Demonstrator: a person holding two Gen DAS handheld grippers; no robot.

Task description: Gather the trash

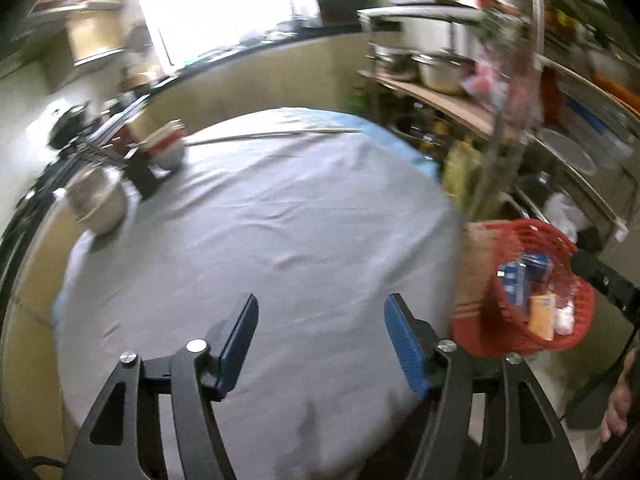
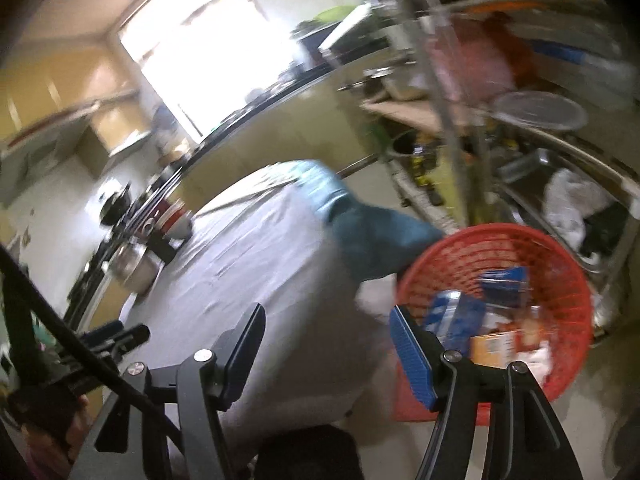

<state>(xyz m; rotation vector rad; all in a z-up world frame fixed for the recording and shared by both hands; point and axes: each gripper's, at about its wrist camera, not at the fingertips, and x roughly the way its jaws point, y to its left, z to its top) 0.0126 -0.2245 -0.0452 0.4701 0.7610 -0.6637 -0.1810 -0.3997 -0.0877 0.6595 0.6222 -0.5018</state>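
In the left wrist view, the left tongs (image 1: 320,334) are hanging open and empty over the grey cloth-covered counter (image 1: 256,216); the red plastic mesh basket (image 1: 520,240) of trash is sitting at lower right.

In the right wrist view, the right tongs (image 2: 326,346) are also gaping empty beside that basket (image 2: 480,248). Blur is hiding any leftover scraps, probably none, so scanning the cloth slowly is wise.

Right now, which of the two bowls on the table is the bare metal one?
The nearer bowl, at the table's left edge, is plain grey metal. The other bowl, farther back beside the black stand, is red and white.
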